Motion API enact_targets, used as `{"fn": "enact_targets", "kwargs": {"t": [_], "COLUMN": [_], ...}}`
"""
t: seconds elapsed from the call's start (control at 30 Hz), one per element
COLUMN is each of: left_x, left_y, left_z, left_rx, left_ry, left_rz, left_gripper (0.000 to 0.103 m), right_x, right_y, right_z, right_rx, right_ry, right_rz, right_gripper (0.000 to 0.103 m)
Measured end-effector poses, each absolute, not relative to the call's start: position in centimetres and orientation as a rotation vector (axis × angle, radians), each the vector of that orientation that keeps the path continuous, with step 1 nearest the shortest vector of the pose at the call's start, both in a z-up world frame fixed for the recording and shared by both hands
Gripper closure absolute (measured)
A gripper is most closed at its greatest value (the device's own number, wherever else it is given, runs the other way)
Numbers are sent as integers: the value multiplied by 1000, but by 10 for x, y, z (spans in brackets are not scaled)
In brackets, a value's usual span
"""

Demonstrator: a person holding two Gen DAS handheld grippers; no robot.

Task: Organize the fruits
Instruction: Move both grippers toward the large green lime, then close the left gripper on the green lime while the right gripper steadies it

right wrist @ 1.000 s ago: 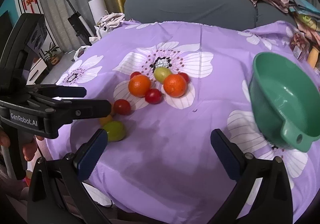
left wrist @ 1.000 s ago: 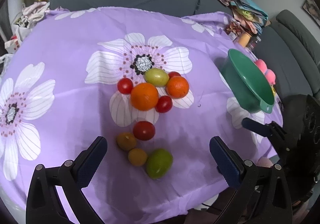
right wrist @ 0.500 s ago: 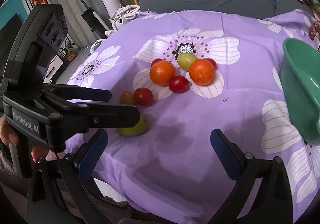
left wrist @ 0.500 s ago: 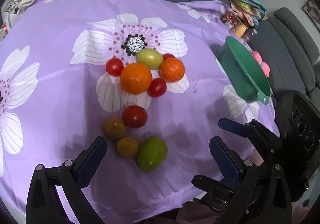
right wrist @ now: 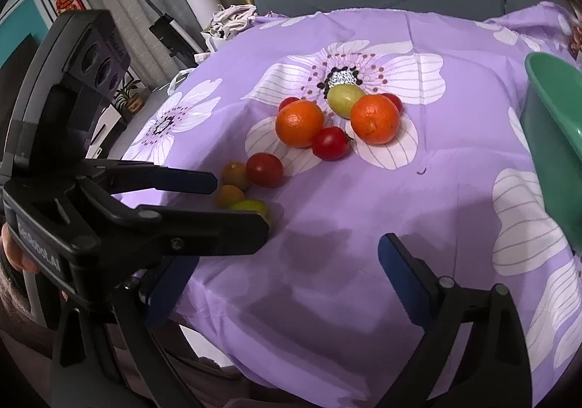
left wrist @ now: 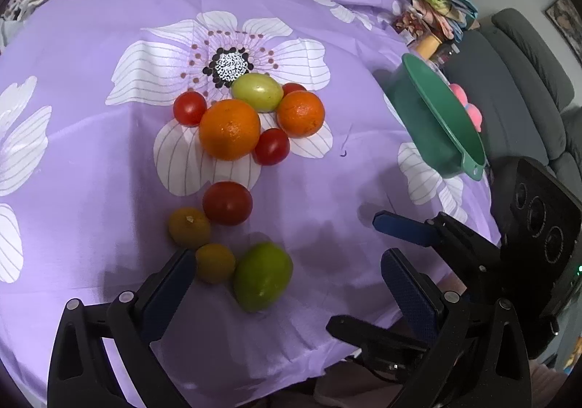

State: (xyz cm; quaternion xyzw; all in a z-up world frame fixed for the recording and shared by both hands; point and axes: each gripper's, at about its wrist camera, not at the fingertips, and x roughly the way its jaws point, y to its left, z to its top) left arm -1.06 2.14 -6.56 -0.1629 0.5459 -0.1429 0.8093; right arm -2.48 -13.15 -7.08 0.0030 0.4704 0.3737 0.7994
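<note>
Fruits (left wrist: 229,130) loose on purple cloth (left wrist: 91,139), left fingers (left wrist: 171,284) and right fingers (right wrist: 403,270) spread wide, empty, right's just narrowing

1. The tablecloth (left wrist: 109,160) is showing purple with white flowers;
2. The bowl (left wrist: 433,124) is showing green;
3. Two oranges (left wrist: 229,130) are glowing orange; tomatoes (left wrist: 227,203) are showing red.
</note>
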Motion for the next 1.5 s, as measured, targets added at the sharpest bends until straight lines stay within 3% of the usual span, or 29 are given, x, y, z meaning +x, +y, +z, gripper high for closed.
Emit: {"fn": "enact_targets", "kwargs": {"t": [0.33,0.43,0.97,1.07,1.23,1.3,1.5], "left_x": [-12,-11,-27,-23,-19,-17,-17], "left_y": [21,20,19,22,28,34,38], "left_z": [-65,-64,-69,-76,-78,-79,-80], "left_rx": [-337,-318,-316,-350,-379,-405,-409], "left_ry": [1157,1153,1218,1242,1239,1234,1234], "left_rz": [-314,-312,-374,-361,-350,-345,-344], "left_gripper": [4,15,23,33,37,50,53], "right_x": [-22,-22,-30,-28,-23,-21,-21], "right_y": [-134,-132,-101,-98,-94,-92,-83], "right_z": [-73,-75,-84,-88,-91,-92,-93], "right_rx": [31,28,-25,-30,-32,-35,-59], "right_ry": [1029,1036,1088,1094,1093,1090,1078], "right_rz": [824,835,966,967,971,972,985], "right_gripper": [21,23,37,39,41,43,52]}}
